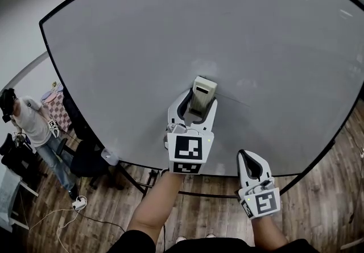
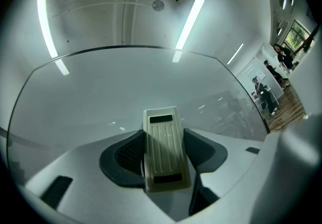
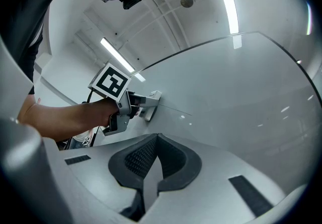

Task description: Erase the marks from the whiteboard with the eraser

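A large whiteboard [image 1: 170, 36] fills the head view. My left gripper [image 1: 199, 102] is shut on a cream eraser [image 1: 202, 94], and the eraser's far end is pressed against the board near its middle. In the left gripper view the ribbed eraser [image 2: 163, 148] sits between the dark pads [image 2: 127, 155]. A faint thin line [image 1: 245, 102] runs right from the eraser across the board; it also shows in the right gripper view [image 3: 173, 109]. My right gripper [image 1: 251, 156] hangs lower right, off the board's bottom edge, shut on nothing [image 3: 157, 141].
A person [image 1: 35, 125] stands at the far left on the wooden floor [image 1: 318, 189], beside a dark chair [image 1: 86, 160] and a floor cable [image 1: 77, 205]. The board's stand legs [image 1: 136, 181] reach below its lower edge. Other people [image 2: 282, 59] stand far right.
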The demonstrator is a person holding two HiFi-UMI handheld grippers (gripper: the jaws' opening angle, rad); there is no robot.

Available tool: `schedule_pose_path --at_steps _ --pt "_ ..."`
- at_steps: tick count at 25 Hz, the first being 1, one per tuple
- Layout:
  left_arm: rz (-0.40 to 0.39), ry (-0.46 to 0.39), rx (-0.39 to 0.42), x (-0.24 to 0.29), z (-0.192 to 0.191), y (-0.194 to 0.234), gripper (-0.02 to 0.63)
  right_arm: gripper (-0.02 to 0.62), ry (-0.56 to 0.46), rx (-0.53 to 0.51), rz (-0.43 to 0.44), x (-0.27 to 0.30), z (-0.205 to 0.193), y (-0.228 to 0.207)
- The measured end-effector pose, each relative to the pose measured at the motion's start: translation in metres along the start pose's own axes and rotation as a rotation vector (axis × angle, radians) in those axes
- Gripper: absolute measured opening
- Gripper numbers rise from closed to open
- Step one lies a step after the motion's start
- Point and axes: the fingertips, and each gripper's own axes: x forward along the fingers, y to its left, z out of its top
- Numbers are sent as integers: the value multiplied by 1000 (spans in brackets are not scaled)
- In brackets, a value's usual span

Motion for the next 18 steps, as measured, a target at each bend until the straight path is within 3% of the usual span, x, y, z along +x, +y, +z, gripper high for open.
schedule_pose_path --at_steps 18 --pt "-66 -1 20 12 3 -49 262 20 3 -4 -30 -16 -2 -24"
